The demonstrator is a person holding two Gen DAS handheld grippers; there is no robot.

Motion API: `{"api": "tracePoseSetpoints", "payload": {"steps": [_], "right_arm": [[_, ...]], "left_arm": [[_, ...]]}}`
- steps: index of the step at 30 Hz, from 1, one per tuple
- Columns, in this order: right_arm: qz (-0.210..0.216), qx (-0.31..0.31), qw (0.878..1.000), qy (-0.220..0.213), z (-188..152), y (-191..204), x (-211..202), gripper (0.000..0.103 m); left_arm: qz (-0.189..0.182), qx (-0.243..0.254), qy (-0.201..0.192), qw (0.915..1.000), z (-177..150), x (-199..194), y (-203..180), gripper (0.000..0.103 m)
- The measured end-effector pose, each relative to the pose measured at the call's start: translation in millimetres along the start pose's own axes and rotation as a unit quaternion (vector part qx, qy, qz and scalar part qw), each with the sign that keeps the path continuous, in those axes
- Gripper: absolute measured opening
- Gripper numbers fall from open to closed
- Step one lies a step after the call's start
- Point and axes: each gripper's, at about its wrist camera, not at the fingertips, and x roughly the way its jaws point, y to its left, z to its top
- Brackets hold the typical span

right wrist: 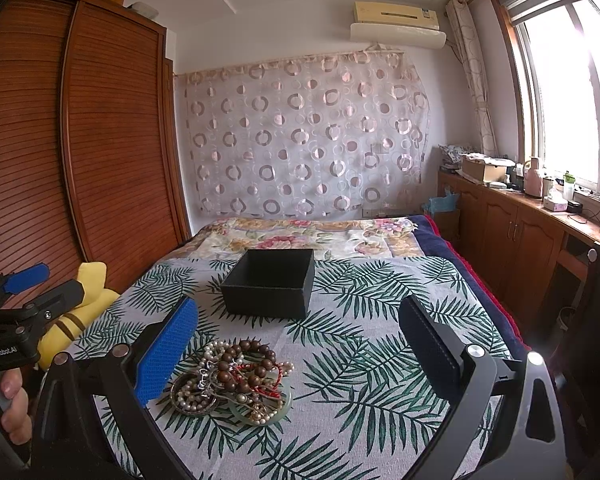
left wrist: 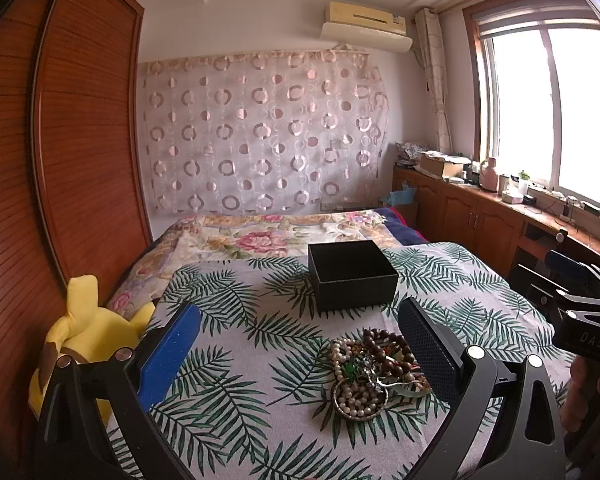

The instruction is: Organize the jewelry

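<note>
Black box (left wrist: 354, 276) is parked mid-cloth (left wrist: 236, 336), jewelry (left wrist: 374, 372) piled just in front. Left gripper (left wrist: 300, 360) and right gripper (right wrist: 300, 356) are held wide, nothing gripped, well above the pile.

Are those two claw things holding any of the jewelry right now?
No. Both the left gripper and right gripper are open and empty; the jewelry pile lies untouched on the cloth.

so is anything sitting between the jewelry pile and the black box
Nothing visible does. The jewelry pile lies on the leaf-print cloth, and only bare cloth shows between it and the open black box behind it. Both grippers are open above the near edge, holding nothing.
</note>
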Motion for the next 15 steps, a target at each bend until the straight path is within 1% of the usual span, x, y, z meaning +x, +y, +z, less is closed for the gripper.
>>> {"api": "tracePoseSetpoints", "payload": {"steps": [12, 15], "right_arm": [[0.003, -0.002, 1.0, 0.002, 1.7, 4.4, 0.1, 0.101], [0.014, -0.004, 1.0, 0.012, -0.9, 6.5, 5.7, 0.101]], "left_arm": [[-0.002, 0.001, 0.002, 1.0, 3.1, -3.1, -4.8, 0.096], [-0.004, 0.0, 0.015, 0.9999, -0.3, 2.6, -4.3, 0.096]]}}
